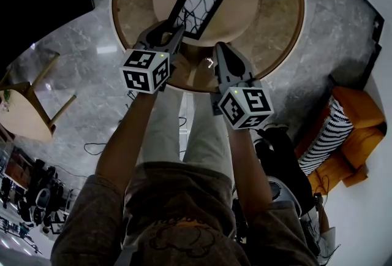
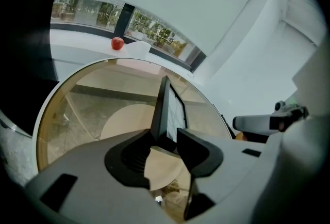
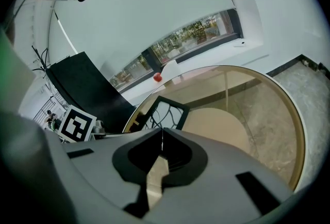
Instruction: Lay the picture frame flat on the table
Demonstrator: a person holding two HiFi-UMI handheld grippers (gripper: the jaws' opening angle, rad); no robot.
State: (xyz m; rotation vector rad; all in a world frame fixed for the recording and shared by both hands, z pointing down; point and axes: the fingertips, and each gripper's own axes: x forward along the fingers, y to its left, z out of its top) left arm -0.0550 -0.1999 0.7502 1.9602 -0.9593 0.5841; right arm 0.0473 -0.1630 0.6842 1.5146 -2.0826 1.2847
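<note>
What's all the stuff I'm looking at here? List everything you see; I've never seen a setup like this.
Round table: one, glass top with a tan rim, straight ahead of the person.
Picture frame: one, black with a white branch-pattern picture, upright at the table's near side, not flat.
Red round thing: one, red, on the window ledge beyond the table.
Side table: one, light wood, on the floor at left.
Seat: one, orange, at right.
Striped cushion: one, black and white, on the seat.
Floor: one, grey marble.
Left gripper: one, grey, jaws apart around the frame's near edge.
Right gripper: one, grey, jaws together, empty, beside the frame.
Arms: two, behind the grippers.
</note>
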